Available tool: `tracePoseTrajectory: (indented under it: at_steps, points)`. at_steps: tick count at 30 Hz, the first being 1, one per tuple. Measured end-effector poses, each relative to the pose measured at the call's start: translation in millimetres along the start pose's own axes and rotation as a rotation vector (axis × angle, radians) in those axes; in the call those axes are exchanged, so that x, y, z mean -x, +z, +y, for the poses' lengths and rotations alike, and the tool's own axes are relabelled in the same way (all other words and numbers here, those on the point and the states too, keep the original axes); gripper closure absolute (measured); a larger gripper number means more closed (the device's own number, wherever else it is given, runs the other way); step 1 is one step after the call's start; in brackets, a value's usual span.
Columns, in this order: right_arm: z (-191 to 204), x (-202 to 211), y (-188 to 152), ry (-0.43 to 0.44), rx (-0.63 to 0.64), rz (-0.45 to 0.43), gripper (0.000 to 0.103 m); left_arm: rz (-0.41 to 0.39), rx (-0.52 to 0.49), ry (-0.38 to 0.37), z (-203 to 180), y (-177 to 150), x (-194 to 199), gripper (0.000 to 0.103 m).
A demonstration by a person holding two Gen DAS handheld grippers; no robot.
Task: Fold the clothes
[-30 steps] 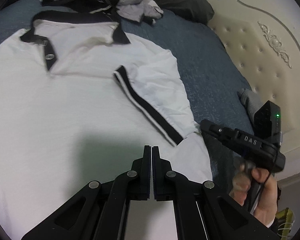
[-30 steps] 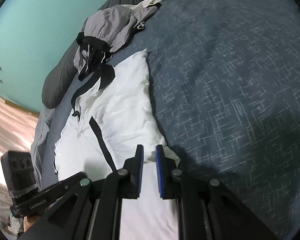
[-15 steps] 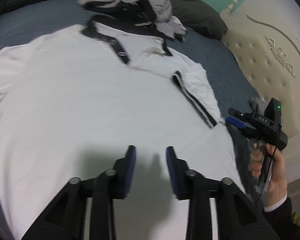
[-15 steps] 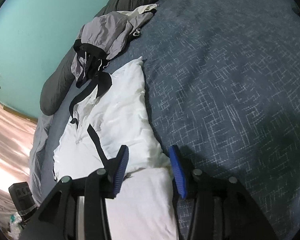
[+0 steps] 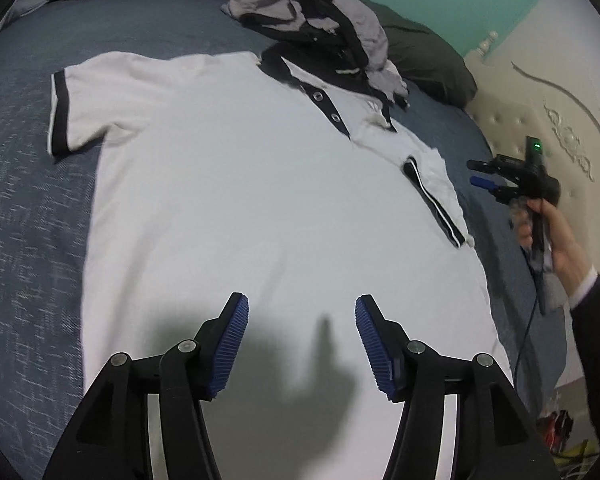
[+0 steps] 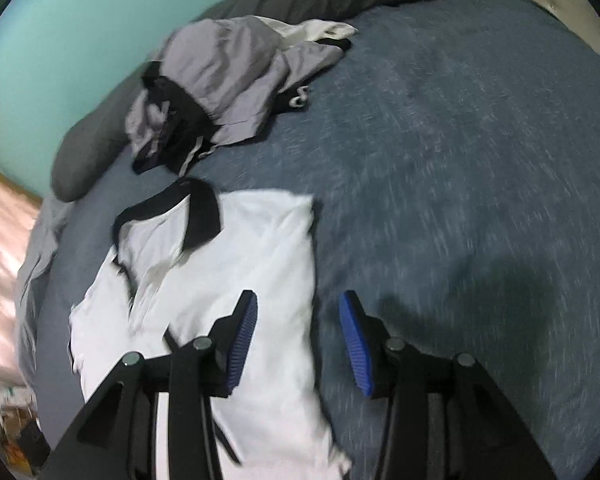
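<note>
Both grippers have pulled back from the white polo shirt (image 5: 236, 184); left gripper (image 5: 300, 340) jaws have just been opening, right gripper (image 6: 296, 336) jaws spread, nothing between either pair. Shirt lies flat on the blue bed (image 6: 460, 160), one sleeve folded in, other sleeve out. Body folds and the grey garment (image 6: 228, 80) look pending.

Dim, cool light; a tool shadow falls on the white shirt (image 5: 240, 184), fisheye edges darken, right view motion-blurred.
</note>
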State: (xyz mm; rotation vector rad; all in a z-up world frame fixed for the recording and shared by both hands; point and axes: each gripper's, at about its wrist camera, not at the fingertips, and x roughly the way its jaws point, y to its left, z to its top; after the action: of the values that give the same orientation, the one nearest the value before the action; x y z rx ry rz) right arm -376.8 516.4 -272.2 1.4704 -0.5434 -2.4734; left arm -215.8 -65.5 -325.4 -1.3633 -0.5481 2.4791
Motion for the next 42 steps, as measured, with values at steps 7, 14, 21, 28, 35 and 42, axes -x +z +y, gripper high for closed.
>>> tracePoseTrajectory:
  at_steps: [7, 14, 21, 28, 35, 42]
  points:
    - [6.8, -35.9, 51.7, -0.093, -0.035, 0.036, 0.059, -0.031, 0.012, 0.011, 12.9, 6.7, 5.8, 0.042]
    - [17.5, -75.0, 73.5, -0.178, -0.022, 0.12, 0.06, -0.035, 0.04, 0.012, 26.5, 7.6, 7.0, 0.042]
    - [23.9, -89.2, 75.9, -0.222, 0.012, 0.111, 0.098, -0.033, 0.056, 0.008, 32.9, 6.1, 7.0, 0.042]
    - [36.3, -88.7, 84.0, -0.307, 0.109, 0.072, 0.101, -0.031, 0.056, 0.011, 33.0, 5.5, 5.5, 0.042]
    - [45.4, -105.0, 84.8, -0.354, 0.166, 0.102, 0.101, -0.027, 0.062, 0.014, 35.1, 4.3, 4.2, 0.042]
    - [31.4, -96.1, 90.2, -0.319, 0.085, 0.043, 0.101, -0.03, 0.064, 0.014, 35.4, 4.1, 5.9, 0.042]
